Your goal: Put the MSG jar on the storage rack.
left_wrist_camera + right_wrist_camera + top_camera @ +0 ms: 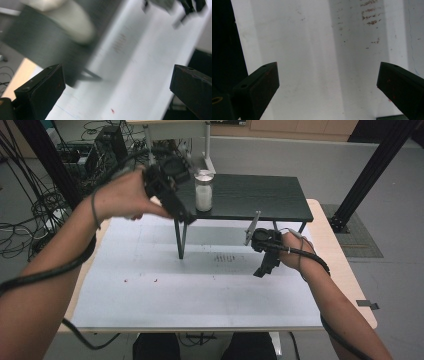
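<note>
A glass jar [203, 192] with white contents and a pale lid stands upright on the left part of a small black raised shelf [250, 195]. My left gripper [184, 214] is held up just left of the jar, tilted down toward the shelf's front left corner. In the left gripper view the left gripper [117, 75] is open with nothing between its jaws, and the jar [75, 25] is a blur at the upper left. My right gripper [263, 269] points down over the white mat [200, 285] in front of the shelf. In its own view the right gripper [328, 75] is open and holds nothing.
The shelf stands on thin black legs [180, 240] over the mat. Reddish marks [369, 15] dot the mat near the right gripper, and small red specks [155, 280] lie at front left. Black frame posts and tangled cables [30, 210] surround the table.
</note>
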The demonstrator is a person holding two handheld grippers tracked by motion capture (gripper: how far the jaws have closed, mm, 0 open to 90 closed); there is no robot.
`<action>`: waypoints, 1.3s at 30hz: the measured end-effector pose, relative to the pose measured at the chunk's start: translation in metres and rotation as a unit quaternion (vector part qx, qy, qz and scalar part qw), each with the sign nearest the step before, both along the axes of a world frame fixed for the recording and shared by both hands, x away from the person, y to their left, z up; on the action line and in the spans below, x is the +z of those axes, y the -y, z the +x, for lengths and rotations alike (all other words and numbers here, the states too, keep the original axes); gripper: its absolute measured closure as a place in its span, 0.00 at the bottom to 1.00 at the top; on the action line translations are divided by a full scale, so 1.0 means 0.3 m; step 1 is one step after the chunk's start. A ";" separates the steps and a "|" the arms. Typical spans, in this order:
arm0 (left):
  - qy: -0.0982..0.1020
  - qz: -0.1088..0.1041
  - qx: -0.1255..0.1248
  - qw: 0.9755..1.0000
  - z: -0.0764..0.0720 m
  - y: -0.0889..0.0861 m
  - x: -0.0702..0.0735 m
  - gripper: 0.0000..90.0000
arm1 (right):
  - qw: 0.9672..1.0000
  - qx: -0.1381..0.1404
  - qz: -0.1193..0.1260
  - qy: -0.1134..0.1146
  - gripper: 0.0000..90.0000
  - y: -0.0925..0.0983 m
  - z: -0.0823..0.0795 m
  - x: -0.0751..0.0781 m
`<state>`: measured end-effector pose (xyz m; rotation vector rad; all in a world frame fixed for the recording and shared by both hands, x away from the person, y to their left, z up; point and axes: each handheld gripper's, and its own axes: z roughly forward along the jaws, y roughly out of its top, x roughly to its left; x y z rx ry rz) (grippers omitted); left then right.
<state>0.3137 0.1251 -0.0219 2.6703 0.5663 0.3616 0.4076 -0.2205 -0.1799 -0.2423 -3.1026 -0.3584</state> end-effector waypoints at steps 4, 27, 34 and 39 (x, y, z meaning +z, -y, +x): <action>-0.019 0.030 -0.025 0.999 -0.057 0.037 -0.101 0.00 | 1.000 -0.001 0.000 0.002 0.04 0.000 -0.002 0.004; -0.089 0.086 -0.016 0.992 -0.030 0.109 -0.517 0.02 | 1.000 0.002 -0.002 0.007 0.04 -0.016 -0.039 0.027; -0.090 0.089 -0.014 0.992 -0.020 0.110 -0.521 0.02 | 1.000 0.002 -0.001 0.009 0.04 -0.021 -0.049 0.024; -0.086 0.088 -0.013 0.992 -0.013 0.111 -0.515 0.02 | 1.000 -0.002 0.000 0.009 0.05 -0.013 -0.045 0.024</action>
